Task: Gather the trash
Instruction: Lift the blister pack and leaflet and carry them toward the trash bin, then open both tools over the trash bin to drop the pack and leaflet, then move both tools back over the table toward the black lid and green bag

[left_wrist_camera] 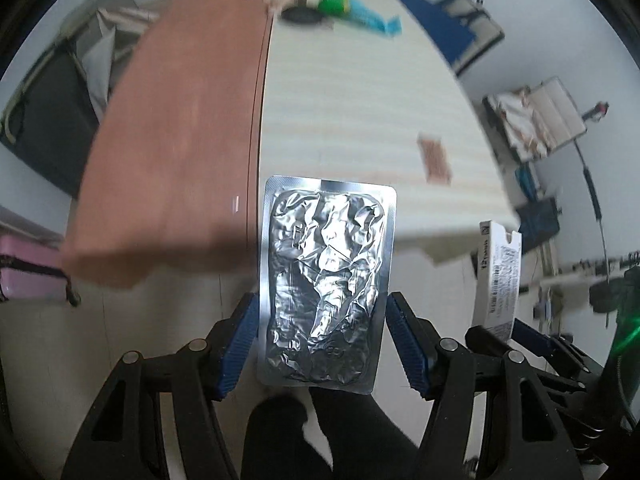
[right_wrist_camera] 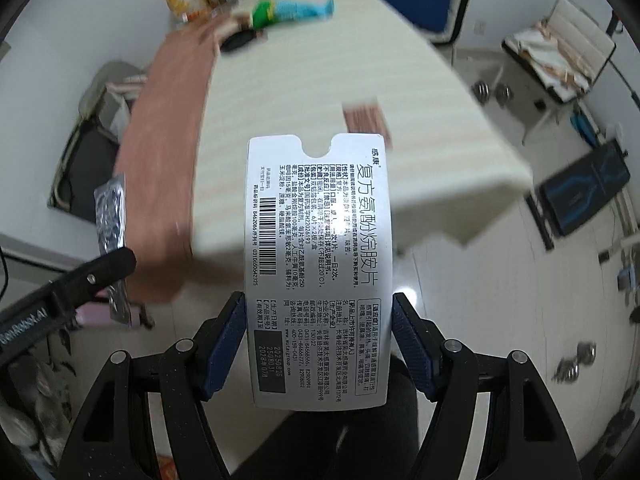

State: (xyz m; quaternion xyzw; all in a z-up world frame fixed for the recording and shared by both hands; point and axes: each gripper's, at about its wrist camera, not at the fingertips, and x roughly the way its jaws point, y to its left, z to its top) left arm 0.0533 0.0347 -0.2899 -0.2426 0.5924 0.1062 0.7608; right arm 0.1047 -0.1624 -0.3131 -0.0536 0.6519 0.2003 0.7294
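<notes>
My left gripper (left_wrist_camera: 322,344) is shut on a crumpled silver foil blister pack (left_wrist_camera: 326,280) and holds it upright above the floor, short of the table's near end. My right gripper (right_wrist_camera: 318,344) is shut on a flattened white medicine box (right_wrist_camera: 318,264) with black printed text and a barcode. The box also shows at the right edge of the left wrist view (left_wrist_camera: 498,276). The foil pack and the left gripper's finger show at the left of the right wrist view (right_wrist_camera: 112,232). A small pinkish wrapper (left_wrist_camera: 434,158) lies on the table; it also shows in the right wrist view (right_wrist_camera: 366,118).
A long table (left_wrist_camera: 360,100) with a cream striped cover and a pink-brown cloth (left_wrist_camera: 180,140) along its left side. At its far end lie a green and blue packet (left_wrist_camera: 356,10) and a dark flat object (left_wrist_camera: 302,16). Chairs, bags and equipment stand on the floor around.
</notes>
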